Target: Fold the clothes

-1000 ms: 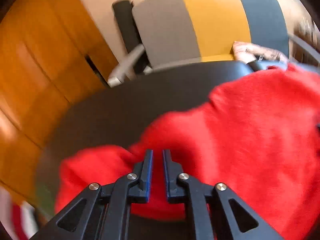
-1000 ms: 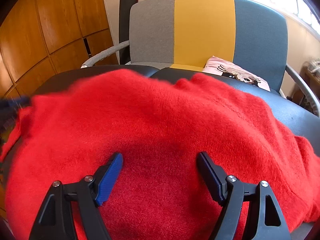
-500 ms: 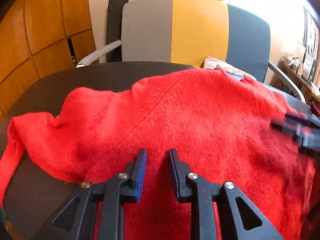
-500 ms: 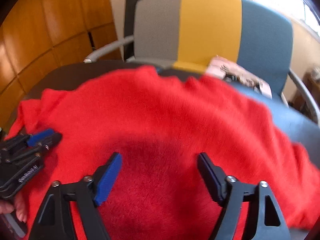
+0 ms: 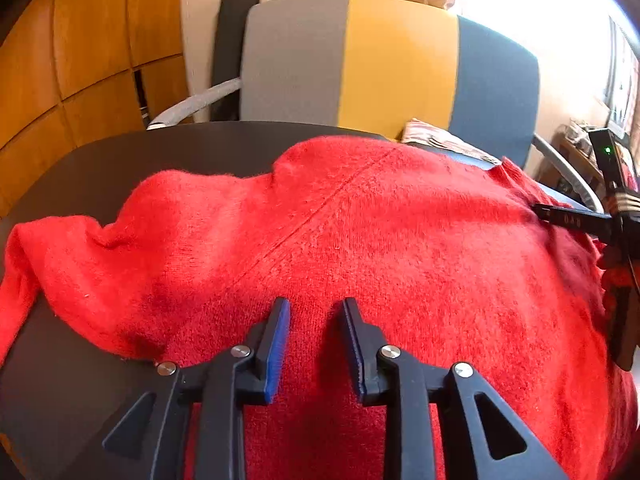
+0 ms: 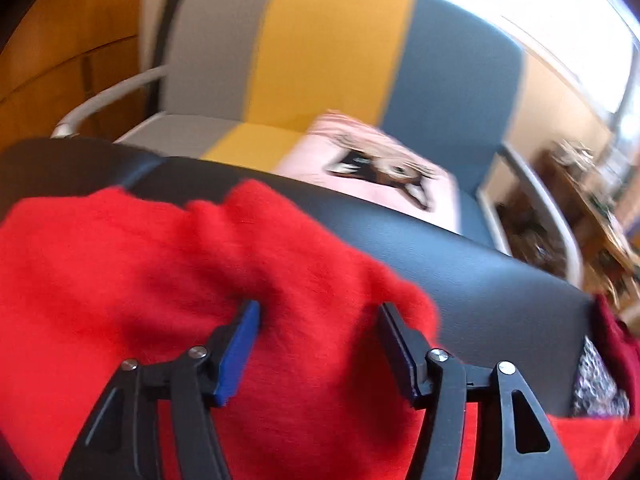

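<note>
A fuzzy red sweater [image 5: 400,232] lies spread over the dark round table [image 5: 120,156], with one sleeve trailing off at the left. My left gripper [image 5: 315,308] hovers low over the sweater's near middle; its jaws are opening and nothing is pinched between them. In the right wrist view, my right gripper [image 6: 319,308] is at the right edge of the sweater [image 6: 120,260]. Its jaws are closing, still wide apart, with a hump of red cloth between them. One of its fingers [image 5: 568,216] shows at the right of the left wrist view.
A chair [image 5: 392,72] striped grey, yellow and blue stands behind the table, with a pink printed cloth [image 6: 380,160] on its seat. Wooden panels [image 5: 80,40] line the left. Dark red and patterned fabric [image 6: 608,360] lies at the table's right edge [image 6: 480,264].
The left gripper has let go of the sleeve, opened, and moved over the sweater's body. The right gripper has swung to the sweater's right edge, and its jaws have narrowed.
</note>
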### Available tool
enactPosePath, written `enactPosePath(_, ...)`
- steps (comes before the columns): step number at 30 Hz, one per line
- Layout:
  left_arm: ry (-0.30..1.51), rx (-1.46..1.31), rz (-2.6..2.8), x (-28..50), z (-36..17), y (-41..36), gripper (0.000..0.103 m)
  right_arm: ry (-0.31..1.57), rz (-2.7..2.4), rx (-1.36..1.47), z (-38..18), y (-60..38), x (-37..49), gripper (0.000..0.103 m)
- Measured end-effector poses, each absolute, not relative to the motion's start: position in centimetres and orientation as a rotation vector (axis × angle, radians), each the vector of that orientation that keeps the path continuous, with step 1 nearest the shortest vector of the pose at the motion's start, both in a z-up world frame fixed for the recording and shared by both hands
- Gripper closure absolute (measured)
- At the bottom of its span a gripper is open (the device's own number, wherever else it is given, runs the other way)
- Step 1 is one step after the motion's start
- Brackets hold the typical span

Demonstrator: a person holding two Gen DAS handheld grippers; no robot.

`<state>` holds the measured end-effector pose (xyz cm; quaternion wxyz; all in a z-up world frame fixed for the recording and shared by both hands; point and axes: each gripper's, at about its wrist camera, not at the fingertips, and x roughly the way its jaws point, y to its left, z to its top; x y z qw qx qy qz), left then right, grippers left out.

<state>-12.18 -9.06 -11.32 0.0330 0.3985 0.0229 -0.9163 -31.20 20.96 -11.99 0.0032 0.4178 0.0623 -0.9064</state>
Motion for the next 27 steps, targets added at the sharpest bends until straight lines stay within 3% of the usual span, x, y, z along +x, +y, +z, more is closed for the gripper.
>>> enactPosePath(2,0.024,1.229,-2.827,-12.6,-11.5,-8.3,0.075,0.114,-2.855,1.328,-12.0,22.1,-31.9,0.038)
enactPosePath(6,0.060,1.231,-2.846,-12.8,-11.5,-8.6,0.074,0.196,-2.840,1.318,-11.7,21.3,-33.0,0.033)
enactPosePath(11,0.128,1.237,-2.867,-12.7,-11.4,-9.4,0.074,-0.049,-2.789,1.252,-9.0,22.7,-28.7,0.039)
enactPosePath(18,0.029,1.234,-2.831,-13.1,-11.4,-8.8,0.071,0.075,-2.726,1.282,-11.3,20.5,-21.7,0.033)
enactPosePath(23,-0.018,1.301,-2.826,-14.2,-11.0,-9.0,0.071,0.064,-2.751,1.293,-11.3,22.0,-23.7,0.031)
enactPosePath(25,-0.020,1.318,-2.841,-12.9,-10.1,-9.9,0.071,0.042,-2.725,1.292,-10.1,22.5,-22.7,0.040)
enactPosePath(27,0.076,1.289,-2.867,-10.4,-9.3,-11.6,0.071,-0.086,-2.722,1.230,-8.3,24.0,-20.0,0.040)
